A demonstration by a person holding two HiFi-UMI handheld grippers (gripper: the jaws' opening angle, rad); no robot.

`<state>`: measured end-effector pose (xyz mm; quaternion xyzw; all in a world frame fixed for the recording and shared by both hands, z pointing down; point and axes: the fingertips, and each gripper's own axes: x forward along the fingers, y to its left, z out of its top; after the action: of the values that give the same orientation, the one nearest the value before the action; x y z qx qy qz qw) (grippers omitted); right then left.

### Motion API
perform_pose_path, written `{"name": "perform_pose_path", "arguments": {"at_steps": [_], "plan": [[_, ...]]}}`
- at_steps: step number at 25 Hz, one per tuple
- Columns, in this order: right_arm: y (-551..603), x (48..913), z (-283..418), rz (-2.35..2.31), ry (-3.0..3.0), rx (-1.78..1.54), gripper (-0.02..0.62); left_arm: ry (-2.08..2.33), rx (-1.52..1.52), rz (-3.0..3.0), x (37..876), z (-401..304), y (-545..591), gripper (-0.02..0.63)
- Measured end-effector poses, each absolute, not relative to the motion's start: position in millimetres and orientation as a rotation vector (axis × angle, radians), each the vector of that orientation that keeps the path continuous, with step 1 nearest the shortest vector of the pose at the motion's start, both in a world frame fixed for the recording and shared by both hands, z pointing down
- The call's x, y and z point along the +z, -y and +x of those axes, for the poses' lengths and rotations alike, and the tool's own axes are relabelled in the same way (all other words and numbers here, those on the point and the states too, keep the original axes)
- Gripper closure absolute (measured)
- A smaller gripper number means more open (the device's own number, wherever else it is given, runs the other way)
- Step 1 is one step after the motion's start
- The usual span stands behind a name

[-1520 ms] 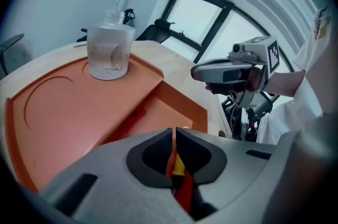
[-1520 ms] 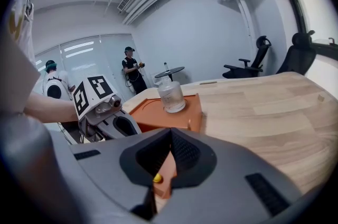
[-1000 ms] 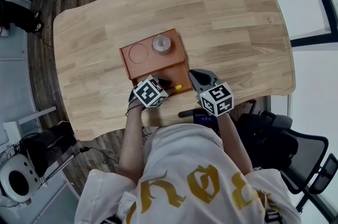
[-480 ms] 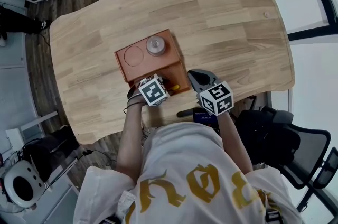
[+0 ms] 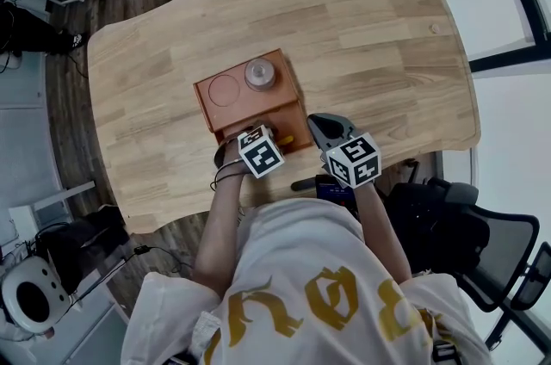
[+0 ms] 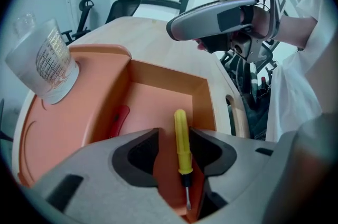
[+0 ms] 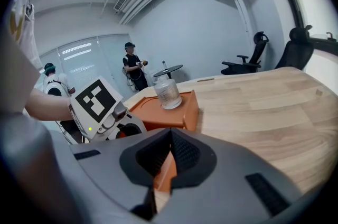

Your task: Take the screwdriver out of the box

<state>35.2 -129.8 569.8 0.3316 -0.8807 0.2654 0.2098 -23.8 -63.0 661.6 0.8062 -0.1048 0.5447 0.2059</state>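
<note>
Screwdriver (image 6: 181,141) lined up, left fingers (image 6: 138,157) spreading

My left fingers are opening right now. A second ago they sat about half closed, and since then the hand has slid a little toward the screwdriver and rolled — it now looks steeply down into the near compartment of the box (image 6: 205,104). The screwdriver lies flat on the compartment floor, yellow handle pointing away from me and blade toward me. It sits in the gap between my two pads, nearer the right one. Neither pad seems to press on it yet.

A red item (image 6: 119,118) lies along the compartment's left wall, apart from the screwdriver. A clear cup (image 6: 47,59) stands on the box's raised deck.

My right fingers (image 7: 186,157) are pressed together at the tips with nothing in them. They hang just beside the box, over the near edge of the counter (image 5: 370,36).

So nothing is out of the box yet — as I read it, the aiming is done. What remains is to sink, close on the handle and lift it clear of the walls.
</note>
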Motion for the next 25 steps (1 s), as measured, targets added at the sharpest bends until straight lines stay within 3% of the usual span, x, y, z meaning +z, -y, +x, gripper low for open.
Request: {"name": "perform_pose_path", "arguments": {"at_steps": [4,5,7,25], "plan": [[123,565,27,0.904,2.462,0.728,0.584,0.376,1.613,2.224,663,-35,62,0.445],[121,564,26,0.902,2.464,0.726,0.584,0.415,1.657,2.22,665,-40,63,0.487],[119,564,25,0.901,2.466,0.723,0.584,0.495,1.695,2.211,670,-48,65,0.513],[137,565,31,0.979,2.442,0.712,0.584,0.66,1.578,2.178,671,-66,82,0.523]]}}
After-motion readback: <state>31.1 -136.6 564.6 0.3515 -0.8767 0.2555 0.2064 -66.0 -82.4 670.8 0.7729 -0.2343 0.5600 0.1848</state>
